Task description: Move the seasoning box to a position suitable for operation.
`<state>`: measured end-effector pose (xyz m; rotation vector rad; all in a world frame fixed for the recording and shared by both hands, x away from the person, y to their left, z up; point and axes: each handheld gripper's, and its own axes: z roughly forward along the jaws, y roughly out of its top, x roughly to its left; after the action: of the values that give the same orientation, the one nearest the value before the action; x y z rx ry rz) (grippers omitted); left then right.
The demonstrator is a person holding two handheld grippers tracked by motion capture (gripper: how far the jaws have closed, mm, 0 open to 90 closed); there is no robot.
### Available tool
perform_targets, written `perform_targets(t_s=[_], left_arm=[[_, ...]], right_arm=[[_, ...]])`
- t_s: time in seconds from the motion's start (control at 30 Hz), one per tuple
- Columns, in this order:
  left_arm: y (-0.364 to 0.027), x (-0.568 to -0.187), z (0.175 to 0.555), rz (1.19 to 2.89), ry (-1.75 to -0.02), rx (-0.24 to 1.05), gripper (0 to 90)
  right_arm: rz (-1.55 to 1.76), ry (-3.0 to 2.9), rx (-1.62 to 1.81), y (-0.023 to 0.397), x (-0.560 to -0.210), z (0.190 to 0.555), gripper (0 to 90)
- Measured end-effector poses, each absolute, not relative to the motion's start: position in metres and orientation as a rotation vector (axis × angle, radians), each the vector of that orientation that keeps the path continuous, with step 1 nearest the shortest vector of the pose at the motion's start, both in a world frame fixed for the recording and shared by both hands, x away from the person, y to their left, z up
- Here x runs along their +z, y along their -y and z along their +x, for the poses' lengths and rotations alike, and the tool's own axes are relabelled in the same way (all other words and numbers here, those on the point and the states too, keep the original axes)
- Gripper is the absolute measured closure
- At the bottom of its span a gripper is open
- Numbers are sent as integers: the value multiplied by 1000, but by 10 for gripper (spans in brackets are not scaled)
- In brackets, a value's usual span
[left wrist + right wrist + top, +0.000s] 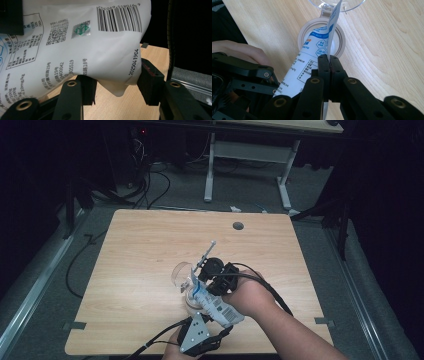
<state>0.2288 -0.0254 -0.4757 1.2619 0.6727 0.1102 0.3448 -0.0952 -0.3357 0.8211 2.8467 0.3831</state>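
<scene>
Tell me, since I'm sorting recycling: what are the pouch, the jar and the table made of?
Pouch: likely thin plastic film, glossy white, printed, creasing softly. Jar: seemingly plastic, matte beige rim, with a clear hinged lid. Table: wood-look top, pale grain, smooth; possibly laminate.

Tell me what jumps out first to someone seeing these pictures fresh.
A white printed pouch held slanting between two grippers near the front middle of the wooden table. The right gripper pinches its thin edge with the jaws shut, while the left gripper holds the pouch's lower end, barcode side facing that camera. Just beyond the pouch stands a clear container with its round hinged lid flipped open.
</scene>
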Motion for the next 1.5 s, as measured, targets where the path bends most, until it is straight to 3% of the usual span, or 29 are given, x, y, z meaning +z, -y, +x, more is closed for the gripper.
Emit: perform_targets(t_s=[1.5], left_arm=[[26,-487,225,1290,-649,131,544]], right_arm=[[832,-2848,383,101,-338,339,900]])
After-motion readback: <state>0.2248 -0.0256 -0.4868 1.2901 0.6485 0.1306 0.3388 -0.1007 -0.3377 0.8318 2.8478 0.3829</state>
